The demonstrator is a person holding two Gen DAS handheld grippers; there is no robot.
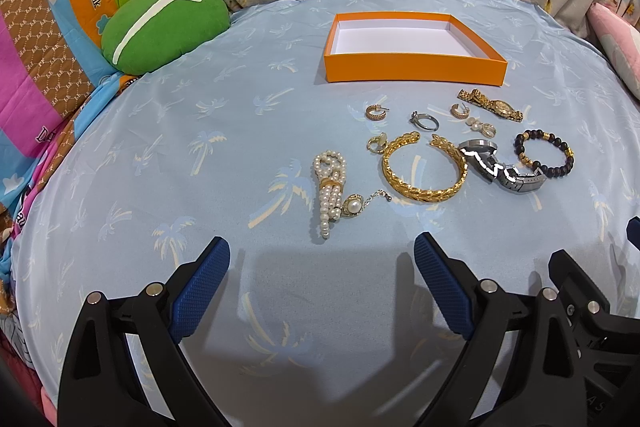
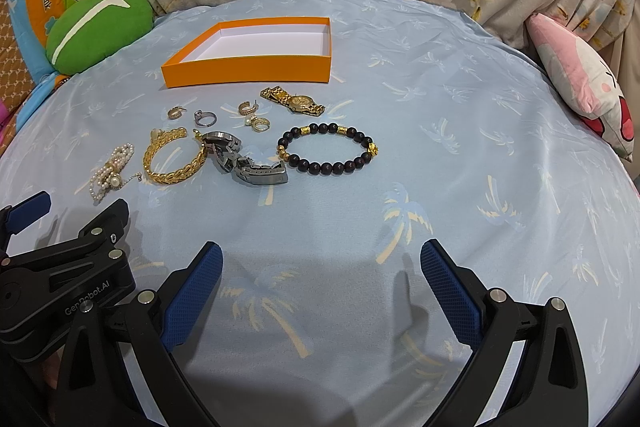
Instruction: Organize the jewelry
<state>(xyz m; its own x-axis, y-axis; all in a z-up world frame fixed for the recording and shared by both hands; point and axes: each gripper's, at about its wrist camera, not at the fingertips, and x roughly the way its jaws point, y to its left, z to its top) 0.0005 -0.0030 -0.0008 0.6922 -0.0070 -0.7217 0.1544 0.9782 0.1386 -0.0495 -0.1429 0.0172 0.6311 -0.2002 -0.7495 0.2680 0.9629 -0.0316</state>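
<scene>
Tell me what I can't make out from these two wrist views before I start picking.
- Orange box: floor behind the near wall, hidden in both views.
- Silver watch: dial unreadable, lying folded.
- Small earrings: too small to count, both views.
- Right gripper: in the left wrist view, cut off by the right edge.

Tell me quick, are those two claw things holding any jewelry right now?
Left gripper: open, fingers spread, holding nothing.
Right gripper: open, fingers spread, holding nothing.

Two watches, three bracelets, one orange box, several small earrings.
</scene>
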